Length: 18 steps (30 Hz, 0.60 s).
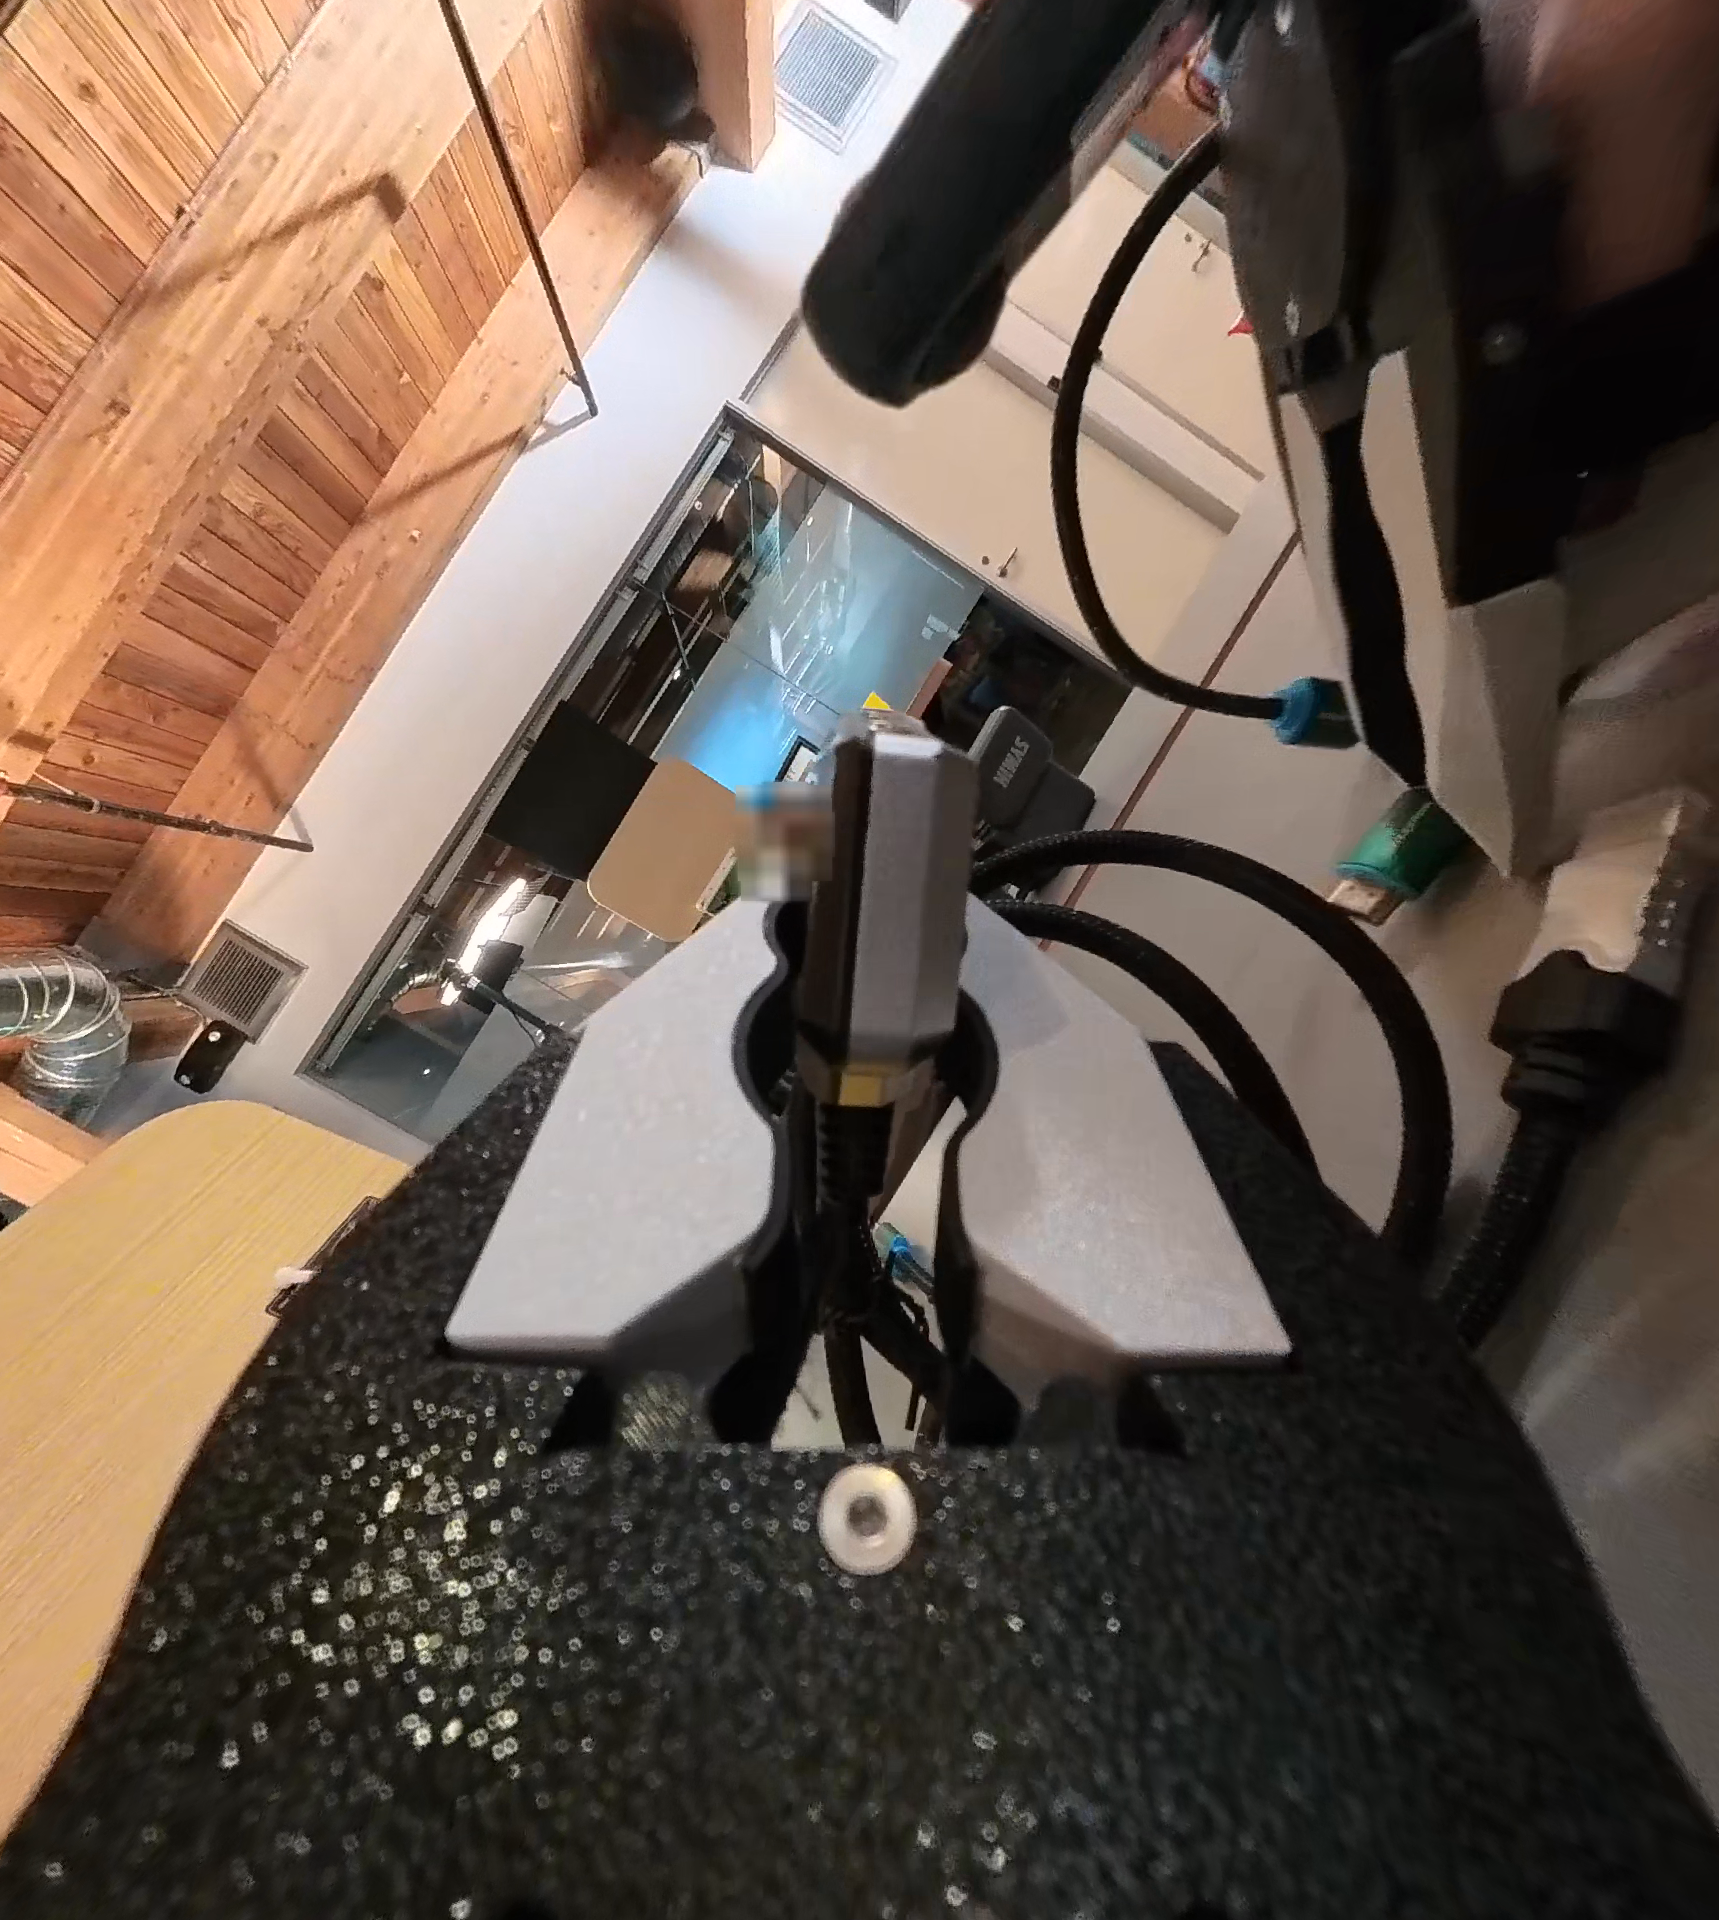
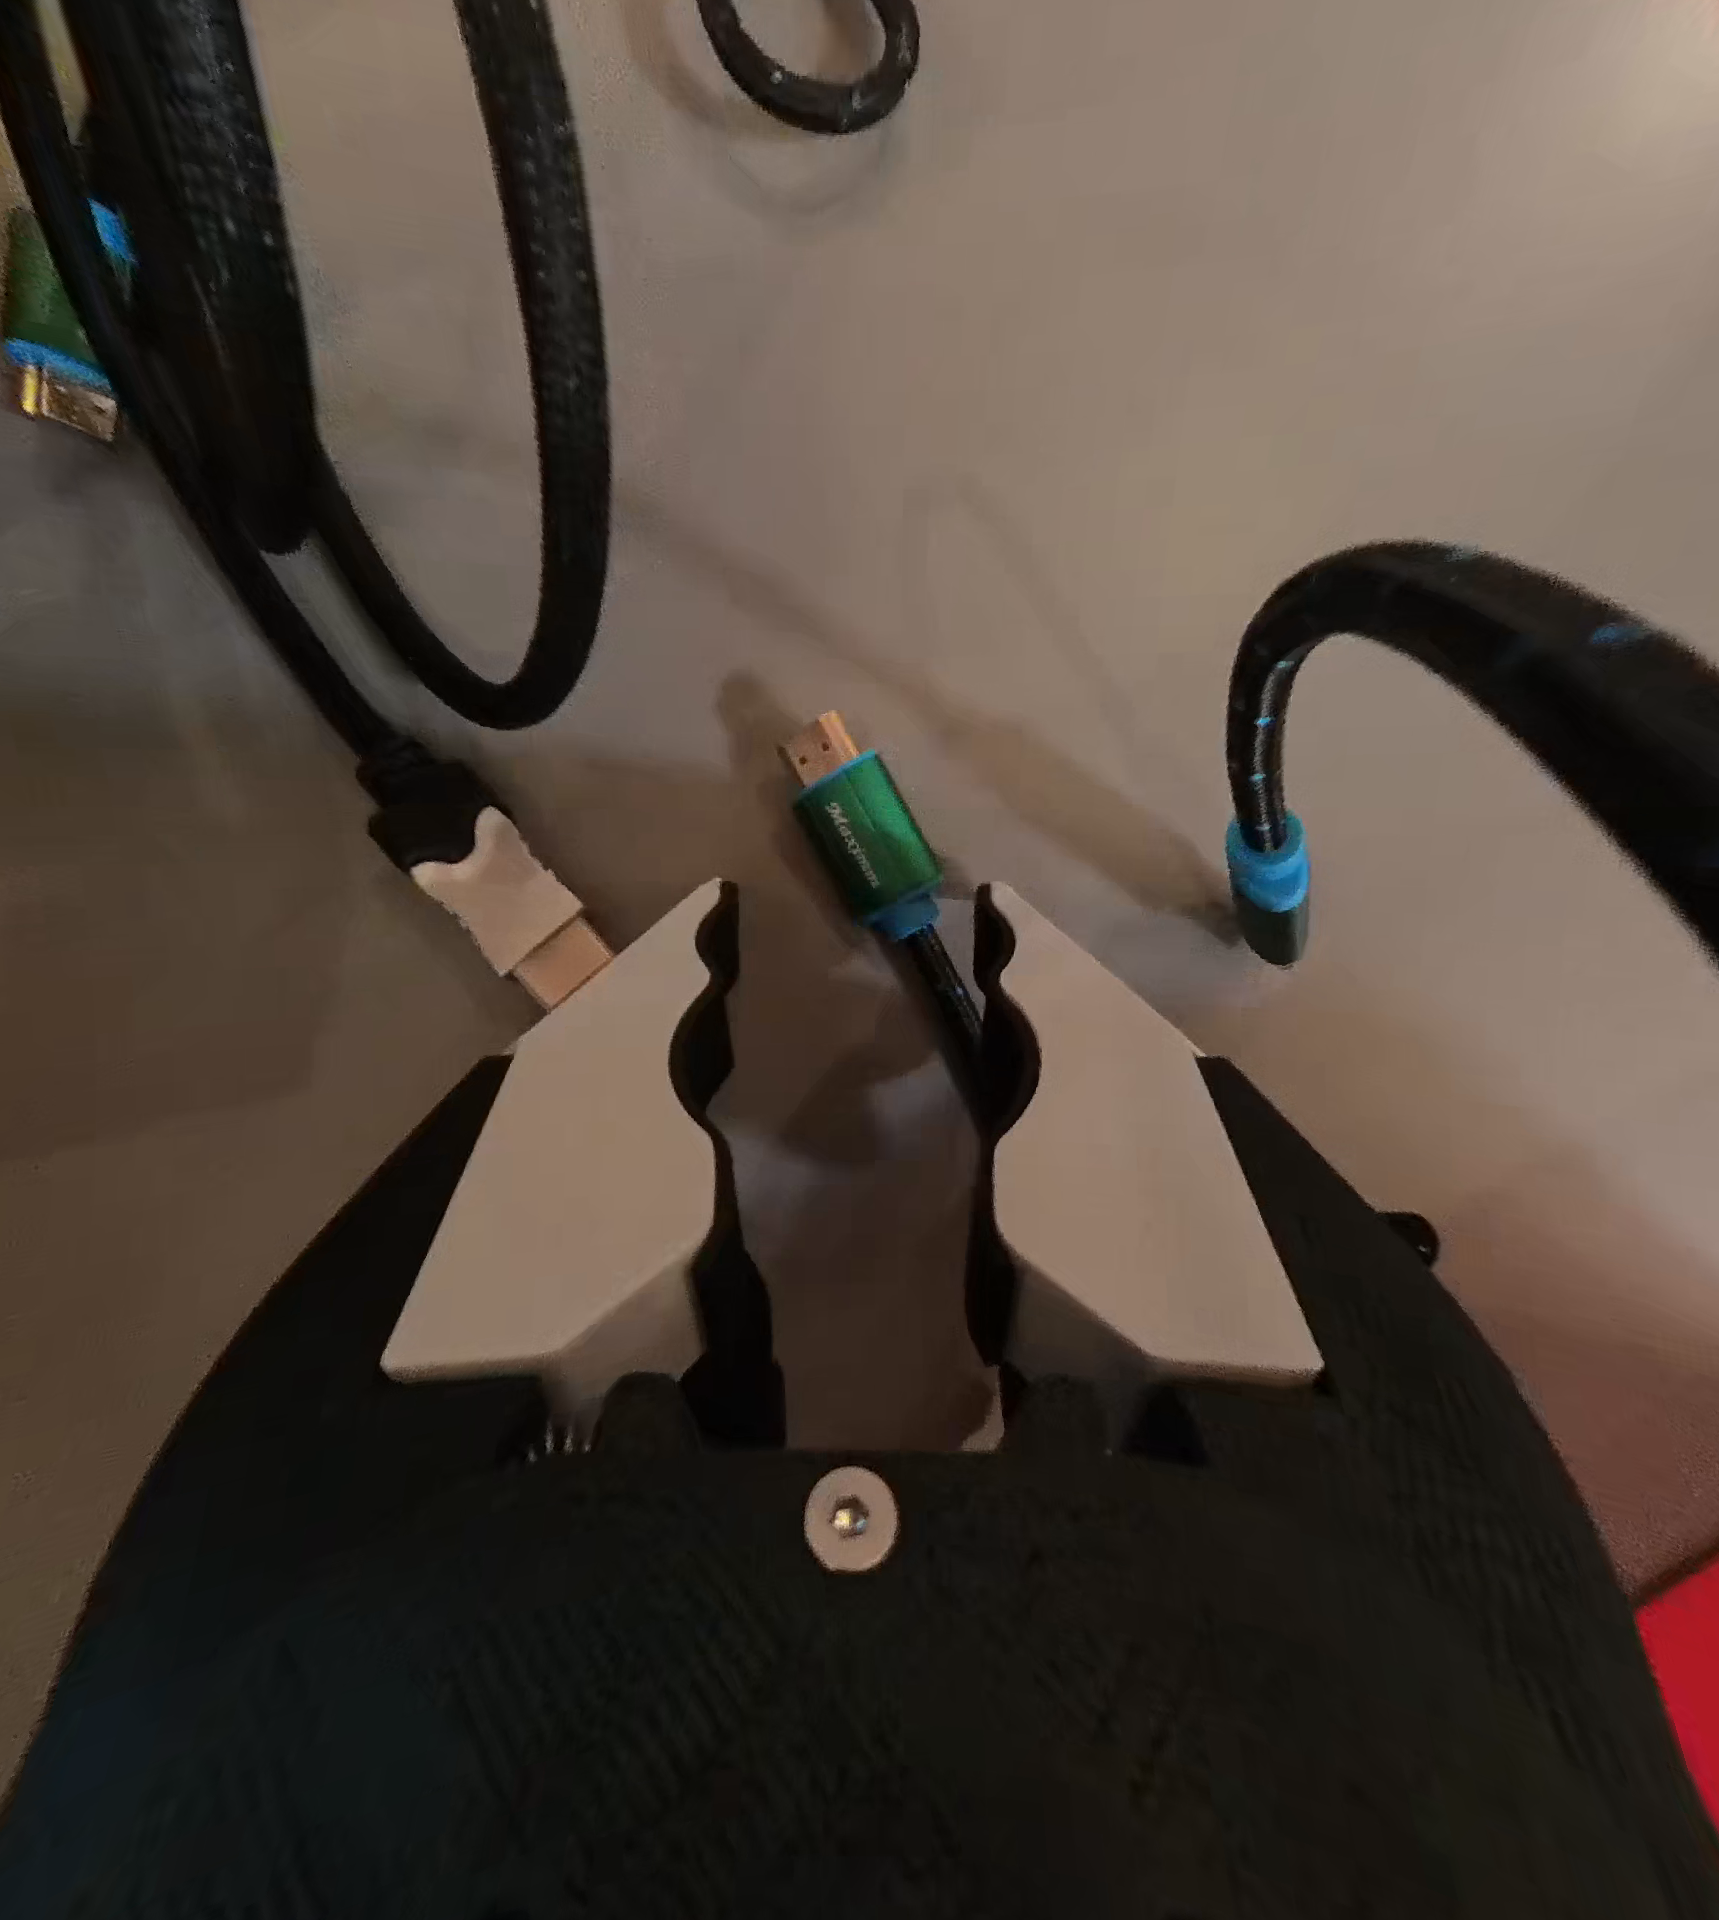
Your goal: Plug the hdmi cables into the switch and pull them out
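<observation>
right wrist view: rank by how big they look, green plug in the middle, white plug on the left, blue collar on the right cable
1. white plug and green plug: look alike, not ranked
2. blue collar: smallest

Left gripper (image 1: 860,997): speckled, glittery black printed body; pale grey angular fingers (image 1: 626,1122) with wavy black inner pads; one silver washer-and-hex screw (image 1: 865,1525).
Right gripper (image 2: 850,935): matte black layered-print body; matching pale grey fingers (image 2: 574,1174); central silver screw (image 2: 850,1522).
</observation>
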Each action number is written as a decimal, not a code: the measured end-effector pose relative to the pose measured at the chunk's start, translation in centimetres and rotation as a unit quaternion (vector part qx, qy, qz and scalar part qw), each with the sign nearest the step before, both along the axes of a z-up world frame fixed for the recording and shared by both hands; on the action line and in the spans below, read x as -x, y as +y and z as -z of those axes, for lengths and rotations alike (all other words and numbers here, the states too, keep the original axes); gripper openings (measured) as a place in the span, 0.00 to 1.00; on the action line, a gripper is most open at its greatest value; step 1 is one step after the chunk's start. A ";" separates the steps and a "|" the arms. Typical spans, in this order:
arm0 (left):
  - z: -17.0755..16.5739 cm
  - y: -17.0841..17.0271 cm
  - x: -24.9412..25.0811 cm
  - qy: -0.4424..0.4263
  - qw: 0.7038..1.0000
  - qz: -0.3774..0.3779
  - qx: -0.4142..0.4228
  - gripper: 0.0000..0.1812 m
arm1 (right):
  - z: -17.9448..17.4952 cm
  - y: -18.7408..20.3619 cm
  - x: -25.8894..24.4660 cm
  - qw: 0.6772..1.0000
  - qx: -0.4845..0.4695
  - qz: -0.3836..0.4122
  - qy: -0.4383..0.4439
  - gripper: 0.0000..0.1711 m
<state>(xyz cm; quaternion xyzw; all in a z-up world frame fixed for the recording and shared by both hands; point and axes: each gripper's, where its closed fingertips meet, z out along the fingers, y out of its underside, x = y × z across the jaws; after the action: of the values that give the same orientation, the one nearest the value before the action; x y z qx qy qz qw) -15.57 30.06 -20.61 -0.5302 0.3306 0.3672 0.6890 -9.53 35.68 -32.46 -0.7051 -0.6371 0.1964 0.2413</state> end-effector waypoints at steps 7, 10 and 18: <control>0.1 0.1 0.3 -0.004 1.000 -0.004 0.004 0.11 | -0.3 -0.3 0.1 0.997 -0.063 -0.009 0.047 0.11; 0.1 0.2 0.5 -0.008 1.000 -0.011 0.004 0.11 | -1.8 -0.4 -0.1 0.985 -0.133 0.011 0.109 0.10; -0.3 0.0 0.8 -0.023 1.000 -0.013 -0.005 0.11 | -9.6 -5.4 -0.7 0.898 -0.147 -0.057 0.411 0.10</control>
<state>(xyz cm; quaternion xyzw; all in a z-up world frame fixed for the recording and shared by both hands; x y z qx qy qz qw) -16.41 30.04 -20.28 -0.5387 0.3062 0.3656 0.6945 -8.84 30.31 -22.88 -0.4801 -0.5420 0.3869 0.5710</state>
